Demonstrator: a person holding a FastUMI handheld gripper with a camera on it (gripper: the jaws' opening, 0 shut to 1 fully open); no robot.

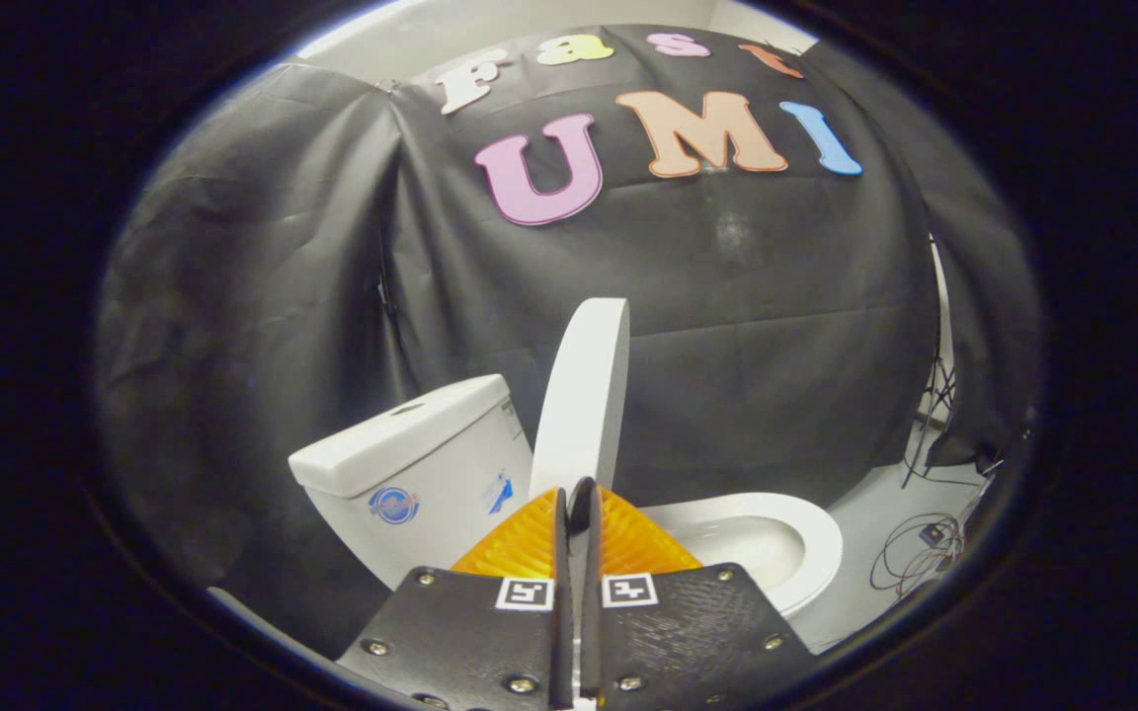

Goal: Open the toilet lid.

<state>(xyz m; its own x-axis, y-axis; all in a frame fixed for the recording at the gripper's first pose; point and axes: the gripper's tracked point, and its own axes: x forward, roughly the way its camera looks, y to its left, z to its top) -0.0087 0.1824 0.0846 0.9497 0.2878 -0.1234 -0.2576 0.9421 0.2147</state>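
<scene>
Toilet lid [584,395] raised upright beside tank [411,464]; bowl [811,538] uncovered, contents unclear. Gripper [577,509] fingers pressed together just before lid's lower edge.

**A:** Straight beyond the closed jaws of the gripper [574,509], what's the backdrop?

**B:** A creased black cloth wall [776,346], draped wide, wrapping round to both sides of the jaws. There's a vertical fold [386,286] off to their left, and a dull patch of reflected light [727,232] high above them.

**A:** And over the cloth?

**B:** A plain white wall [490,35] peeks above its top edge.

**A:** Down low, right of the jaws?

**B:** A pale grey smooth floor [875,513], brightly lit. Thin black cables [915,553] lie on it in loose loops, and the thin dark legs of a stand [934,395] rise just beyond them, against the cloth's edge.
</scene>
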